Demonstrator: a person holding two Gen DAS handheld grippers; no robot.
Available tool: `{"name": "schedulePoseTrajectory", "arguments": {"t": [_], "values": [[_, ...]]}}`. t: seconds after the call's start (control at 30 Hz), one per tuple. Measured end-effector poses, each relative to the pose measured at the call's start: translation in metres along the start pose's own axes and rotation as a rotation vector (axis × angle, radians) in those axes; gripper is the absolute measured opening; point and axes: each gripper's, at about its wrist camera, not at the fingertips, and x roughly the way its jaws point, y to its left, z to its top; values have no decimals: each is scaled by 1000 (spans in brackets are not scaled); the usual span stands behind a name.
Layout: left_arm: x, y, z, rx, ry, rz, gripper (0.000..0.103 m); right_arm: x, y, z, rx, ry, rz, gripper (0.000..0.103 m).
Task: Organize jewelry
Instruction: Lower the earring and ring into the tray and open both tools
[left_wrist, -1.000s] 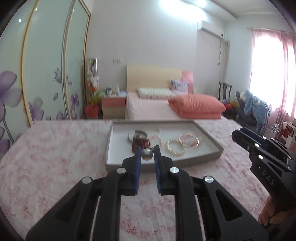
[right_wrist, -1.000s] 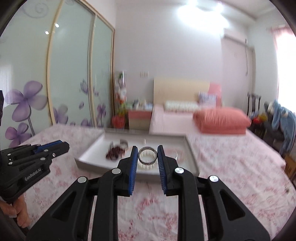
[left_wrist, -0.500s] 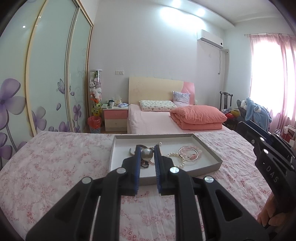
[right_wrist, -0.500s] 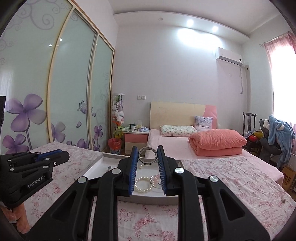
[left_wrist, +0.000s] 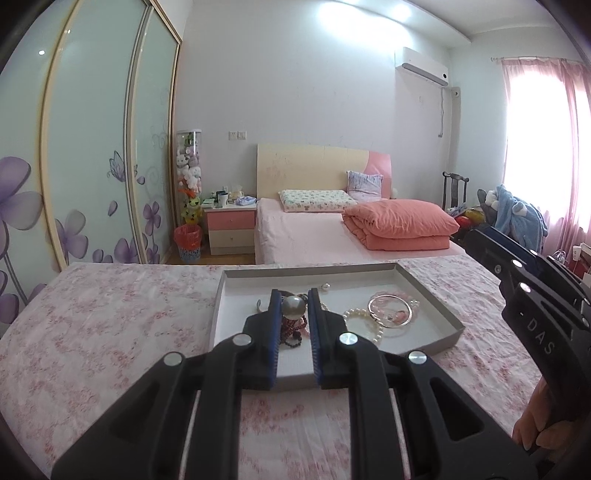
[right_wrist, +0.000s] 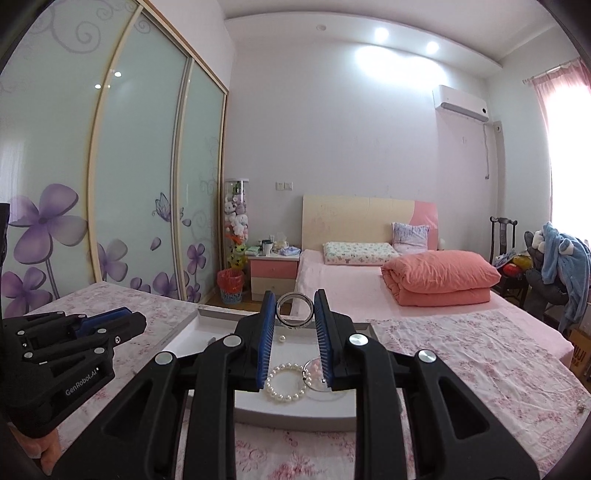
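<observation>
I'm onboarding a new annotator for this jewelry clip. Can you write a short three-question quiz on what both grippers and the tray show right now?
1. True or false: the left gripper is shut on a large pearl bead.
2. What does the right gripper hold? A) a silver bangle B) a pearl bracelet C) nothing
3. Fill in: the white pearl bracelet lies inside the grey ____ on the floral cloth.

Key
1. True; the bead sits pinched between the blue fingers.
2. A; the silver bangle is clamped upright above the tray.
3. tray
</observation>
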Motion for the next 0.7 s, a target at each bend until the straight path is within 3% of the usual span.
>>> {"name": "schedulePoseTrajectory", "arguments": {"t": [0.23,0.43,0.47,0.5,0.53,0.7], "values": [[57,1,4,1,45,11,15,59,-8,-10,1,102,-23,23],[97,2,1,-16,121,-5,19,97,-11,-23,43,222,9,23],[100,3,0,-26,128,-6,21,100,-12,-23,56,235,17,31],[101,6,1,-37,129,-6,28,99,-13,-23,69,244,25,47],[100,9,1,-47,126,-3,32,97,-16,-21,85,237,30,52],[80,37,9,-129,100,18,35,74,-31,-7,127,185,12,53]]}}
